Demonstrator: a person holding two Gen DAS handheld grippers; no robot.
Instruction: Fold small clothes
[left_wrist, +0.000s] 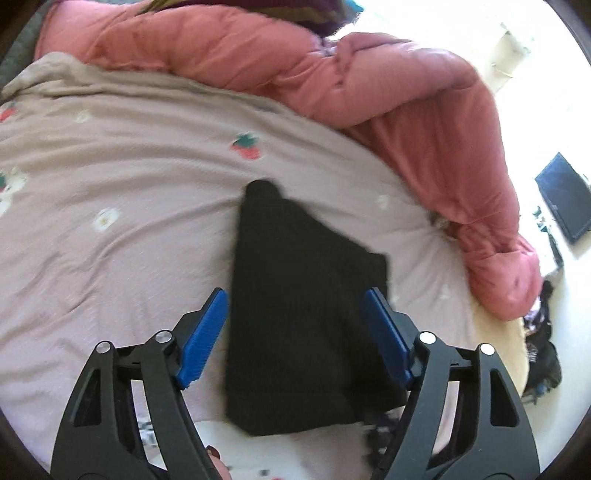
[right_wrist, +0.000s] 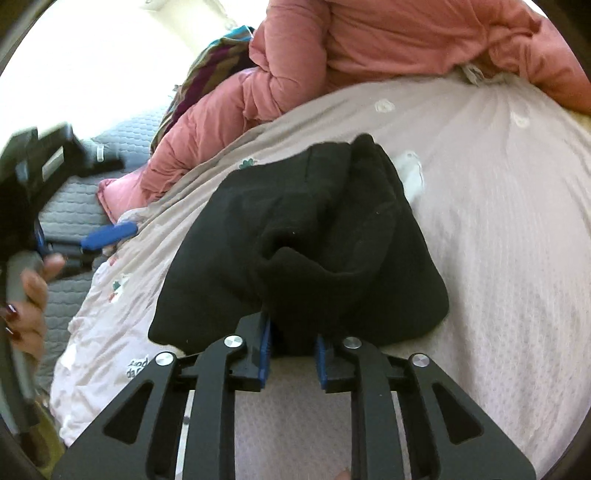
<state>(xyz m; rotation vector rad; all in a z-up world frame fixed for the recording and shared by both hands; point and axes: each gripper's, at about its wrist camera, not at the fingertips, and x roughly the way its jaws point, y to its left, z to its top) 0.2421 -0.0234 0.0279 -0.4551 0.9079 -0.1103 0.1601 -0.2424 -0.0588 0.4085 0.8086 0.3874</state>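
Blue-padded, the left claw (left_wrist: 295, 321) stands wide open astride a black garment (left_wrist: 306, 314) on the bed's pale strawberry-print sheet (left_wrist: 110, 177), pads clear of the cloth. Right claw (right_wrist: 293, 350) seems to pinch the garment's bunched near edge, though dark folds hide the contact. Behind lies a pink duvet (left_wrist: 406, 92).

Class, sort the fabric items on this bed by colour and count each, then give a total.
Black: 1, the black garment
Pink: 1, the puffy pink quilt
Pale printed: 1, the strawberry-print sheet
Striped: 1, the striped cloth
Total: 4
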